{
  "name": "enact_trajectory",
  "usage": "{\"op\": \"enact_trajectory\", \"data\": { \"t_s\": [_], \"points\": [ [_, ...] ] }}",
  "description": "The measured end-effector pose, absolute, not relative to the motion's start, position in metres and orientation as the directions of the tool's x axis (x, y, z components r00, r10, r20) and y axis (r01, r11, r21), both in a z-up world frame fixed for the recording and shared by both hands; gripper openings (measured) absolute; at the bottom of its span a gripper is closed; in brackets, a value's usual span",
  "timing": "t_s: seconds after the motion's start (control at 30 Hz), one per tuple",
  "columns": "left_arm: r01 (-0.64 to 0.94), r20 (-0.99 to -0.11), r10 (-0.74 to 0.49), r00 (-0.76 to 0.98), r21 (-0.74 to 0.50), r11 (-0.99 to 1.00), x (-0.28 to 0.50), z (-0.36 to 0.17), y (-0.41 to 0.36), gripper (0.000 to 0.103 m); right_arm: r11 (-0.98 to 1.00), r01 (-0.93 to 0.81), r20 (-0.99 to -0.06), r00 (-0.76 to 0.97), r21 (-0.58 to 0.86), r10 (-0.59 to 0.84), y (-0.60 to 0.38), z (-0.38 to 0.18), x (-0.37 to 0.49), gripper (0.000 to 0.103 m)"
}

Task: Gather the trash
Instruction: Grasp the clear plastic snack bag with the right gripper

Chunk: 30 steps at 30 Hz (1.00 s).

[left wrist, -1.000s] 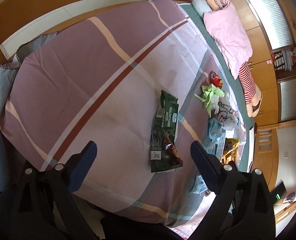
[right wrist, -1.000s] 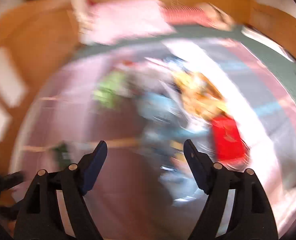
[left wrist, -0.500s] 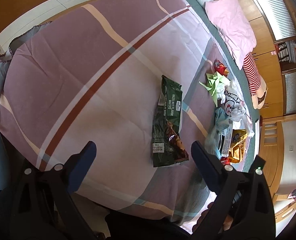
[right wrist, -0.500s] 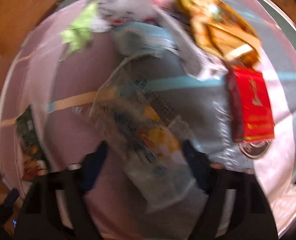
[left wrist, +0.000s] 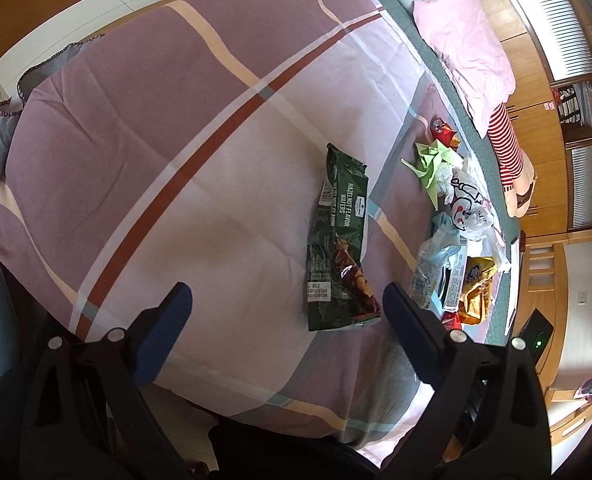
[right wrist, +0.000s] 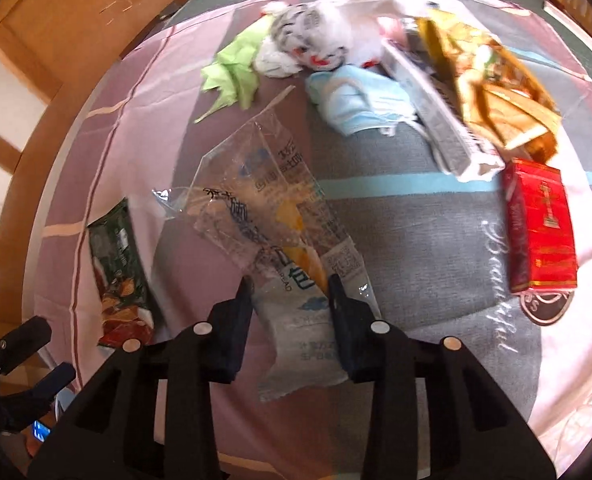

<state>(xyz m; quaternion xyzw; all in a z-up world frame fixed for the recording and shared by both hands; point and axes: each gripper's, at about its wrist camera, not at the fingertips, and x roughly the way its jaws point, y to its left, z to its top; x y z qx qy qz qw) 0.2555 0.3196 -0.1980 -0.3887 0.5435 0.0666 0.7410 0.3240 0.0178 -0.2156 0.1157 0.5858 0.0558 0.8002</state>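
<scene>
While the bedspread (left wrist: pixel 168 128) carries scattered trash, the green wafer bag (left wrist: pixel 338 240) lies ahead of the left tool (left wrist: pixel 286 306), its fingers spread; the right tool (right wrist: pixel 290 290) pinches the clear bread wrapper (right wrist: pixel 272 216) beside a red box (right wrist: pixel 540 226).

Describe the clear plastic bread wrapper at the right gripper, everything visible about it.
The clear plastic wrapper is a crinkled, see-through film bag printed with blue and black characters, a yellow-orange patch and a white label with a code. It looks empty and lies flat but rumpled on the striped bedspread, its long side running diagonally away from the camera. The right gripper straddles its near end, fingers on either side and narrowed; whether they pinch it is unclear. It lies apart from the blue face mask beyond it.
</scene>
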Motion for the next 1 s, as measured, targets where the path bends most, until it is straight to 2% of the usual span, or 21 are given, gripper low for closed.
{"op": "enact_trajectory", "data": {
  "t_s": [0.07,0.13,0.2,0.3,0.4,0.5,0.6,0.67,0.77,0.83,0.93,1.0],
  "points": [
    [-0.521,-0.858,-0.326,0.398,-0.504,0.689,0.255,-0.199,0.32,0.096,0.959,0.073,-0.923,0.298,0.275,0.242,0.01,-0.217,0.322,0.042],
    [-0.521,-0.858,-0.329,0.395,-0.504,0.689,0.256,-0.2,0.319,0.096,0.939,0.082,-0.908,0.295,0.335,0.298,0.007,-0.217,0.321,0.054],
    [-0.522,-0.858,-0.331,0.392,-0.504,0.688,0.256,-0.2,0.318,0.096,0.926,0.072,-0.891,0.311,0.37,0.331,0.007,-0.214,0.321,0.059],
    [-0.525,-0.86,-0.329,0.389,-0.501,0.688,0.255,-0.201,0.317,0.096,0.924,0.065,-0.871,0.363,0.377,0.33,0.009,-0.203,0.322,0.065],
    [-0.53,-0.862,-0.329,0.386,-0.499,0.686,0.254,-0.202,0.318,0.096,0.944,0.079,-0.876,0.402,0.321,0.265,0.009,-0.199,0.326,0.072],
    [-0.534,-0.863,-0.331,0.383,-0.499,0.682,0.254,-0.204,0.32,0.096,0.97,0.079,-0.918,0.349,0.231,0.19,0.016,-0.212,0.335,0.073],
    [-0.538,-0.862,-0.333,0.381,-0.5,0.679,0.254,-0.204,0.32,0.096,0.963,0.059,-0.938,0.25,0.262,0.239,0.022,-0.231,0.339,0.073],
    [-0.54,-0.863,-0.331,0.383,-0.5,0.677,0.254,-0.204,0.321,0.096,0.967,0.038,-0.94,0.249,0.251,0.234,0.028,-0.231,0.338,0.073],
    [-0.538,-0.863,-0.332,0.381,-0.499,0.68,0.254,-0.204,0.32,0.097,0.97,-0.024,-0.938,0.253,0.24,0.239,0.041,-0.229,0.335,0.06],
    [-0.536,-0.864,-0.334,0.377,-0.498,0.682,0.254,-0.205,0.318,0.097,0.971,-0.052,-0.938,0.248,0.235,0.24,0.05,-0.229,0.335,0.041],
    [-0.539,-0.864,-0.336,0.375,-0.498,0.679,0.254,-0.206,0.318,0.097,0.966,-0.071,-0.931,0.255,0.249,0.259,0.058,-0.229,0.333,0.029],
    [-0.541,-0.865,-0.333,0.376,-0.496,0.679,0.253,-0.206,0.319,0.097,0.965,-0.064,-0.928,0.265,0.255,0.263,0.059,-0.228,0.333,0.027]
  ]
}}
